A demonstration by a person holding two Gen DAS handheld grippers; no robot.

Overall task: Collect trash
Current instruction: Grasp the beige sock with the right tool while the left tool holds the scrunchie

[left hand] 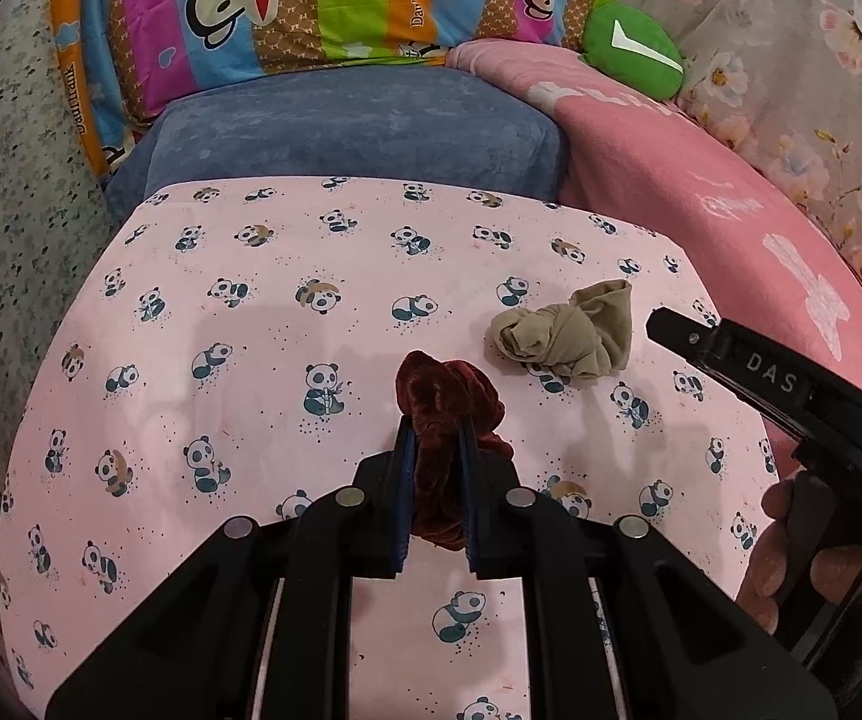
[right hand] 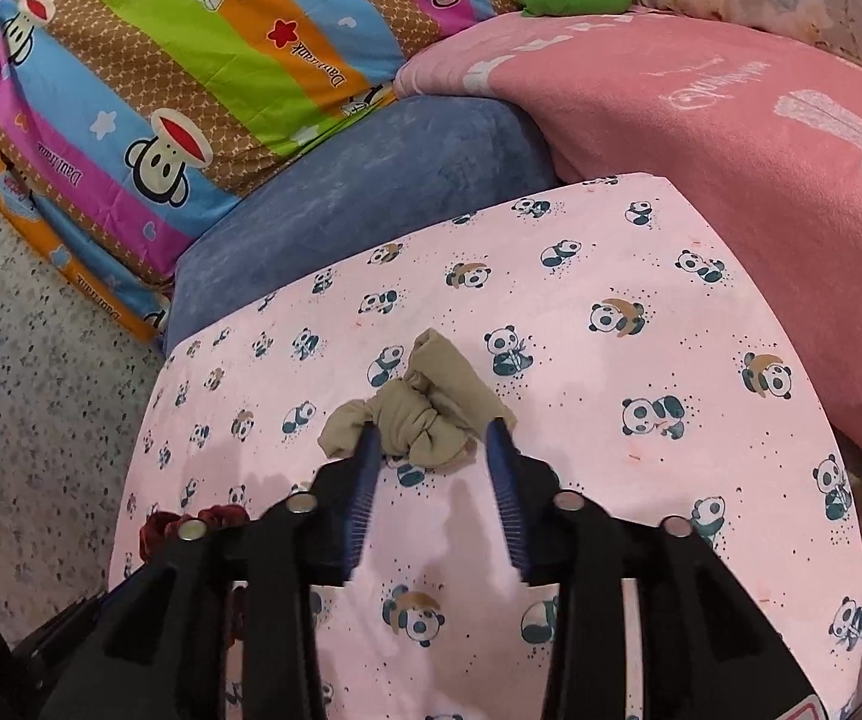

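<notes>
A dark red velvet scrunchie [left hand: 445,420] sits near the middle of the panda-print pink sheet [left hand: 251,312], pinched between the left gripper [left hand: 438,438]'s narrowed fingers. Just right, a knotted beige stocking [right hand: 416,417] lies between the right gripper [right hand: 433,441]'s wide-spread fingers, its left finger touching the fabric.

Pink panda-print sheet [left hand: 311,360] meets blue cushion [left hand: 341,132] and striped quilt [left hand: 311,0].

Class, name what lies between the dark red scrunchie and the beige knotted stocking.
Only bare panda-print cloth separates scrunchie and stocking, shown in the left wrist view.
</notes>
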